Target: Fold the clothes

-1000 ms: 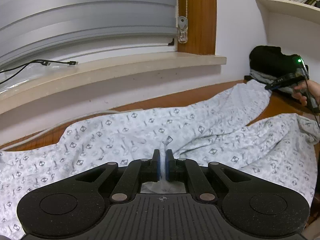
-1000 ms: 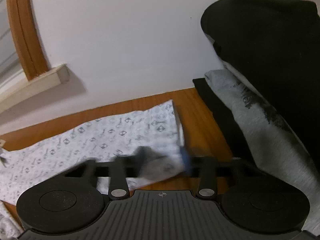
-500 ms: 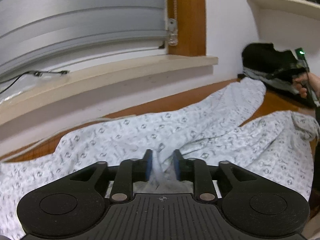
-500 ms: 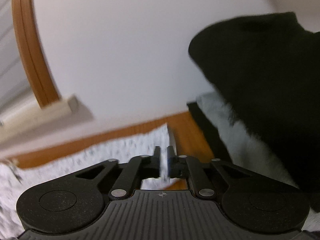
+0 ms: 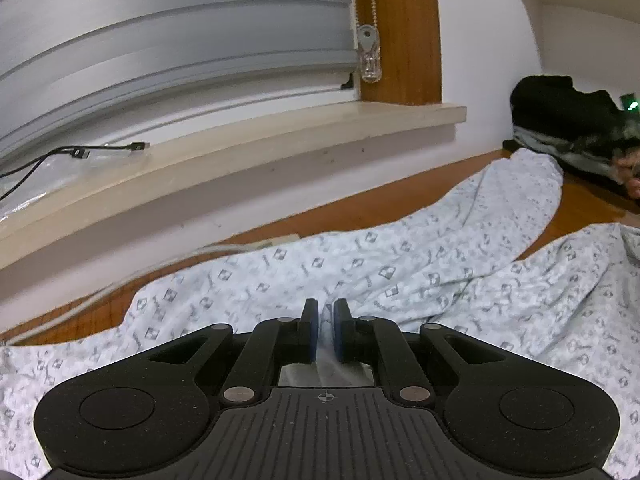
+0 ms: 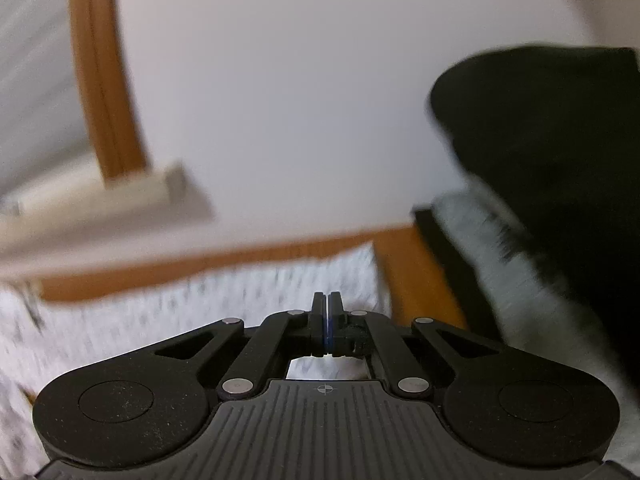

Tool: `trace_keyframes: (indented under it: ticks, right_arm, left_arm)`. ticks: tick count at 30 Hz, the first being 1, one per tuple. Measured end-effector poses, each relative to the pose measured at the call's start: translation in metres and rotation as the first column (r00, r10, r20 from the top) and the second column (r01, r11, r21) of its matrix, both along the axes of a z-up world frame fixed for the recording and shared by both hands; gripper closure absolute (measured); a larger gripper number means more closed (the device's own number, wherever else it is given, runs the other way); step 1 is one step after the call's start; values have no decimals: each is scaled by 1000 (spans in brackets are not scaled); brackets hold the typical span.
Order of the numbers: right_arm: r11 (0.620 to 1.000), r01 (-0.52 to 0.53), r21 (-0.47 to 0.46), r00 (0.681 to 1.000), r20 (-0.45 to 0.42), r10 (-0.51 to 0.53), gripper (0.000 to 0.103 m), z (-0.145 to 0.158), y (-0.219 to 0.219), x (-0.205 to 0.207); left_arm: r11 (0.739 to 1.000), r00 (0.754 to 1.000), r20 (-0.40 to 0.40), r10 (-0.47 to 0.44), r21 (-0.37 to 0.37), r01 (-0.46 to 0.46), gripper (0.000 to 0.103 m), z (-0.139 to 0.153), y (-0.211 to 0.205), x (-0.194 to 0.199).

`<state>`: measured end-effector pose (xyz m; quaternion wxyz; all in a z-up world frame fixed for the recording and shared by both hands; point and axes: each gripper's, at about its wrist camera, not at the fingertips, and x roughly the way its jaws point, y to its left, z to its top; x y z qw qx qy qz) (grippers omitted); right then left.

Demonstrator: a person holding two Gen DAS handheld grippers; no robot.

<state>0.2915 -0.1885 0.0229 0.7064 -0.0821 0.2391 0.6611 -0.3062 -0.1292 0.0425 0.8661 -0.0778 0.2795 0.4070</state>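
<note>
A pale blue patterned garment (image 5: 420, 272) lies spread on the wooden table (image 5: 352, 208), one sleeve reaching to the far right. My left gripper (image 5: 326, 322) sits low over its middle. The jaws are closing, and a raised ridge of the fabric is pinched between the blue pads. In the blurred right wrist view my right gripper (image 6: 327, 320) is shut, pads together, and I see no cloth between them. It hovers just over the sleeve's end (image 6: 240, 292), near the sleeve's right edge.
A stack of folded black and grey clothes (image 6: 552, 184) stands at the table's far right (image 5: 568, 120), close to my right gripper. A windowsill (image 5: 240, 148) with a black cable (image 5: 76, 154) runs behind. A hand (image 5: 630, 176) shows at the right edge.
My left jaws opened around the fabric ridge and have closed on it again. My right jaws, open over the sleeve end a second ago, have shut, and that gripper swung slightly right and up.
</note>
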Motion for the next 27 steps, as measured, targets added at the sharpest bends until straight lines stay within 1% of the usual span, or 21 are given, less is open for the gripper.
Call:
trace_keyframes:
  ticks: [3, 5, 8, 9, 10, 12, 13, 15, 18, 20, 21, 24, 27]
  right_arm:
    - [1000, 18, 25, 999, -46, -17, 102, 5, -13, 17]
    - [1000, 4, -16, 999, -43, -4, 101, -1, -12, 22]
    - [998, 4, -70, 1000, -26, -6, 92, -10, -9, 25]
    - [997, -3, -76, 1000, -31, 1, 82, -13, -7, 25]
    - [997, -21, -75, 999, -38, 18, 68, -15, -4, 24]
    - [996, -38, -84, 999, -34, 36, 61, -18, 4, 24]
    - [995, -42, -91, 999, -31, 39, 59, -20, 10, 23]
    - [993, -39, -109, 999, -27, 37, 58, -23, 21, 23]
    - [992, -57, -109, 996, -79, 49, 58, -24, 27, 30]
    - [991, -93, -94, 991, -105, 83, 59, -19, 23, 31]
    - [990, -112, -90, 988, -112, 102, 62, -17, 21, 31]
    - [982, -167, -93, 981, -118, 155, 76, -11, 15, 28]
    - [970, -201, -133, 977, -96, 189, 78, -11, 12, 24]
  left_arm:
    - [1000, 1000, -3, -1, 4, 1, 94, 0, -3, 0]
    - [1000, 1000, -5, 2, 12, -2, 92, 2, -5, 0]
    - [1000, 1000, 8, 1, 18, -2, 92, 7, -10, -1]
    - [1000, 1000, 15, -3, 20, 3, 92, 8, -12, -1]
    - [1000, 1000, 17, -10, 19, 9, 92, 10, -13, 0]
    - [1000, 999, 22, -23, 18, 23, 92, 12, -16, 3]
    - [999, 1000, 14, -26, 19, 26, 92, 12, -17, 5]
    - [999, 1000, 0, -31, 20, 31, 92, 11, -18, 10]
    - [1000, 1000, 3, -27, 5, 27, 92, 6, -15, 11]
    - [1000, 1000, 6, -19, -5, 19, 92, 2, -13, 11]
    - [1000, 1000, 9, -16, -10, 16, 92, 1, -12, 10]
    - [1000, 1000, 13, -6, -19, 6, 92, -2, -9, 9]
    - [1000, 1000, 16, 3, -23, -3, 92, -3, -7, 9]
